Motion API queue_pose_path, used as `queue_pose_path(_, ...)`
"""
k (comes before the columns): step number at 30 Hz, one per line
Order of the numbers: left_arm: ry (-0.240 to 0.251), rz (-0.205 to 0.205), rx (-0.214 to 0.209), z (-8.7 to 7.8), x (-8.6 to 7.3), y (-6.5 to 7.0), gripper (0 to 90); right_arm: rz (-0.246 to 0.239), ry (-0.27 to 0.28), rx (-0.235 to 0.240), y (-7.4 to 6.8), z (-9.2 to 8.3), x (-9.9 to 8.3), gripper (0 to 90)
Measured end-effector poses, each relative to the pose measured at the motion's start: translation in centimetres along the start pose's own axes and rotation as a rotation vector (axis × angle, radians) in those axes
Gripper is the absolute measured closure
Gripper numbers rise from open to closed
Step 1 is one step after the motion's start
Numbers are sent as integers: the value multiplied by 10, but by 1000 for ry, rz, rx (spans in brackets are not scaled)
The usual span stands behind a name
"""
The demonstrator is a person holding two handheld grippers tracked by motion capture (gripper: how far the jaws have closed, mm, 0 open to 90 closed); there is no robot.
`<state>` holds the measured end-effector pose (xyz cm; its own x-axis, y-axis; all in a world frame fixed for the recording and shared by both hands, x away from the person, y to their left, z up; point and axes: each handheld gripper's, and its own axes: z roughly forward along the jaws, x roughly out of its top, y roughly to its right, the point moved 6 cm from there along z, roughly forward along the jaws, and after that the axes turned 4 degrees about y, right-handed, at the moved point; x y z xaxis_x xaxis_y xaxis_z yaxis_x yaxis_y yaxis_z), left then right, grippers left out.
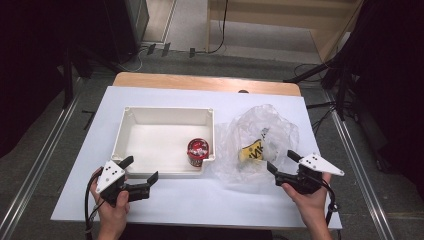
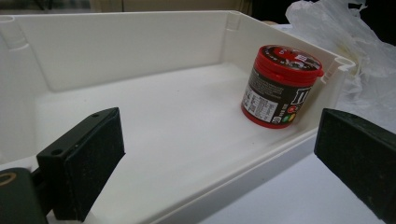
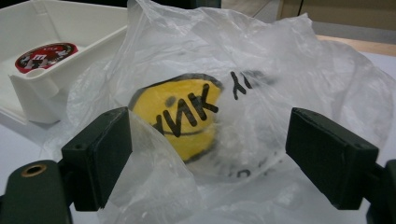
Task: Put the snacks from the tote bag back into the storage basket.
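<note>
White tabletop (image 1: 200, 200) on a wooden desk, dark room, grey floor around it.

Right gripper (image 1: 281, 162), lower right of the high view: fingers (image 3: 100, 156) spread wide, not gripping. They straddle the near edge of a crumpled clear plastic bag (image 1: 260, 142); film lies between them, pads not pressing on it. Inside the bag, centre of the right gripper view, a yellow item with black lettering (image 3: 184, 116).

Left gripper (image 1: 141, 170), lower left: fingers (image 2: 88, 163) open, empty, at the near wall of the white bin (image 1: 150, 112), one over the rim, one outside.

Red-lidded canister (image 1: 198, 151) stands upright in the bin's lower-right corner, just left of the bag.
</note>
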<state>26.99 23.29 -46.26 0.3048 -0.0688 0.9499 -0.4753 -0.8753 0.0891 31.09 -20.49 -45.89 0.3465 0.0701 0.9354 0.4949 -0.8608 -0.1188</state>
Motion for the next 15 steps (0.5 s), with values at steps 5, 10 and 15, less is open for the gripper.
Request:
queue_pose_path(5,24,4,23,-1,-1,0,22,31,29,-31,11,-13,-8,153)
queue_pose_path(10,31,1,11,-1,0,0,22,55,33,-44,22,-26,-19,145)
queue_pose_path(15,17,0,-8,3,-2,2,22,77,36,-53,28,-35,-24,83)
